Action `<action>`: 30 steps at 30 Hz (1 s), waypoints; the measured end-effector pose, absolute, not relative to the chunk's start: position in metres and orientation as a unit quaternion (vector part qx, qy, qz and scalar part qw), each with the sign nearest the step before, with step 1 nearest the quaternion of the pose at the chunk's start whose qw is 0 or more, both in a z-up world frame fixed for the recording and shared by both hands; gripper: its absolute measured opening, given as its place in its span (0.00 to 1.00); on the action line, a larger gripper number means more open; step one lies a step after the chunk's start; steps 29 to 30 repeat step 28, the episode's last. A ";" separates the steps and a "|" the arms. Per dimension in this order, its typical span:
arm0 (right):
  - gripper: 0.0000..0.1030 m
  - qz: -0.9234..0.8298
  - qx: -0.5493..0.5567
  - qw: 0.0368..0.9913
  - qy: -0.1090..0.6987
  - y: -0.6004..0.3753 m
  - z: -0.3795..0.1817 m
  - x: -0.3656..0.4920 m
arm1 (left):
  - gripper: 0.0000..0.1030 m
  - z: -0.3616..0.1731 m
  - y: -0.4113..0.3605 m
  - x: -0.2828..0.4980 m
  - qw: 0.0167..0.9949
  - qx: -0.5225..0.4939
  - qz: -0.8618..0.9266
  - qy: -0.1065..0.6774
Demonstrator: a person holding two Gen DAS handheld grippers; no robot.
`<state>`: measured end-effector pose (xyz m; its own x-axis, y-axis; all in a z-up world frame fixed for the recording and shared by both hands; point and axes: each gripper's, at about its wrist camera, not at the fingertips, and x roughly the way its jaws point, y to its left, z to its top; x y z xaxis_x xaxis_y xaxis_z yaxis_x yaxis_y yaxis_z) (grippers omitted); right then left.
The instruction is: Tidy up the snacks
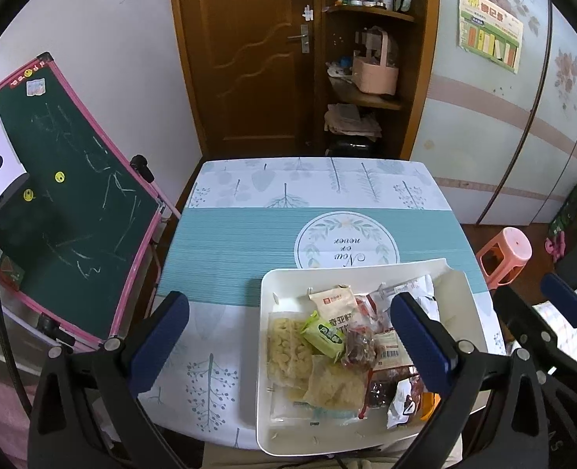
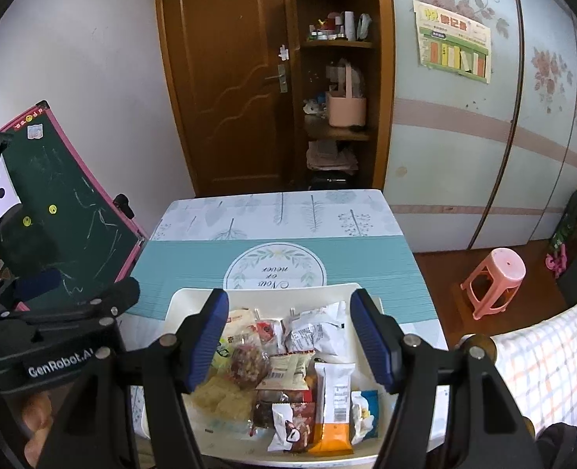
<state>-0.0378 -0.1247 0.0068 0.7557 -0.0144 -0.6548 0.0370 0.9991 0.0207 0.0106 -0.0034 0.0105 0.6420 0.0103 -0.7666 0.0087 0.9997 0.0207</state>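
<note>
A white tray (image 1: 351, 269) (image 2: 272, 291) full of snack packets sits at the near edge of the table (image 1: 229, 234). Among them are a green packet (image 1: 325, 334), a tan pouch (image 1: 335, 303), pale crackers (image 1: 288, 351), a white packet (image 2: 319, 332) and an orange-and-white bar (image 2: 333, 402). My left gripper (image 1: 290, 305) hangs open and wide over the tray's left side, holding nothing. My right gripper (image 2: 290, 299) is open above the middle of the tray, its pads clear of the packets. Each gripper shows in the other view: the right gripper (image 1: 538, 297), the left gripper (image 2: 81, 287).
A green chalkboard easel (image 1: 65, 215) leans close to the table's left side. A pink stool (image 2: 495, 277) stands on the floor to the right, and a checked cloth (image 2: 542, 351) lies nearer. A wooden door and shelves are behind the table. A hand (image 2: 34, 418) holds the left gripper.
</note>
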 end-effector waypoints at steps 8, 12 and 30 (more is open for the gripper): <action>0.63 -0.015 0.017 0.938 0.346 -0.124 0.007 -0.038 | 1.00 0.007 -0.002 0.010 0.904 0.007 0.000 0.428; 0.63 -0.014 0.018 0.938 0.347 -0.125 0.007 -0.038 | 0.99 0.006 -0.002 0.011 0.903 0.007 -0.001 0.430; 0.63 -0.011 0.035 0.933 0.358 -0.126 0.001 -0.032 | 0.99 -0.002 0.002 0.013 0.897 0.010 -0.003 0.442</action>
